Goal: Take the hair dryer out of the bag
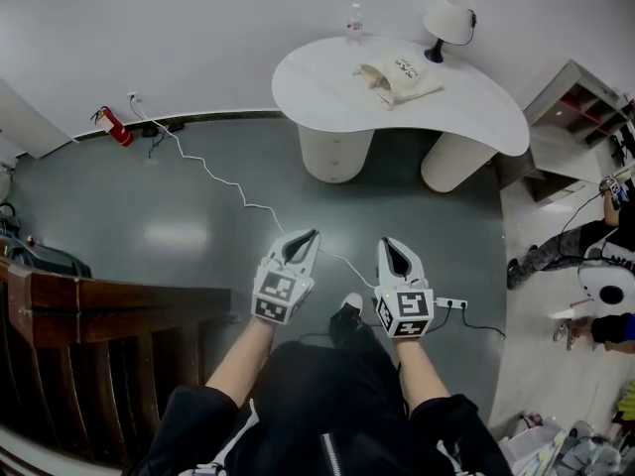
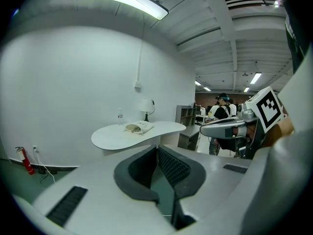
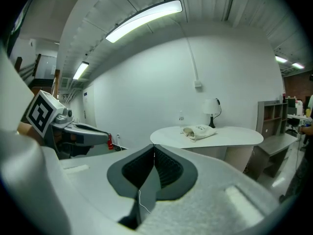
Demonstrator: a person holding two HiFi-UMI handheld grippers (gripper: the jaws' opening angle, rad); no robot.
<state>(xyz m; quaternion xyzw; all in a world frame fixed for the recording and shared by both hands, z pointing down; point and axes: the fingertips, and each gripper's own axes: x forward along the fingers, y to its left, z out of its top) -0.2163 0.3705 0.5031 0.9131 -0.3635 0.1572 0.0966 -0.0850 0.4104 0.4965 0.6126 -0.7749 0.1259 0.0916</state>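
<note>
A cream cloth bag (image 1: pixel 399 75) lies on a white curved table (image 1: pixel 317 85) far ahead, its mouth turned left; the same bag (image 2: pixel 139 127) (image 3: pixel 198 131) shows small in both gripper views. The hair dryer is hidden inside it. My left gripper (image 1: pixel 312 234) and right gripper (image 1: pixel 387 242) are held side by side above the grey floor, well short of the table. Both are shut with nothing between the pads. In the left gripper view the left gripper (image 2: pixel 157 148) has its jaws together, and the right gripper (image 3: pixel 153 148) looks the same in its own view.
A white lamp (image 1: pixel 448 20) and a small clear bottle (image 1: pixel 354 22) stand on the table. A white cable (image 1: pixel 230 188) crosses the floor to a power strip (image 1: pixel 451 304). A red fire extinguisher (image 1: pixel 112 125) leans at the wall. A wooden bench (image 1: pixel 89 305) is at left, shelves (image 1: pixel 585 102) and people at right.
</note>
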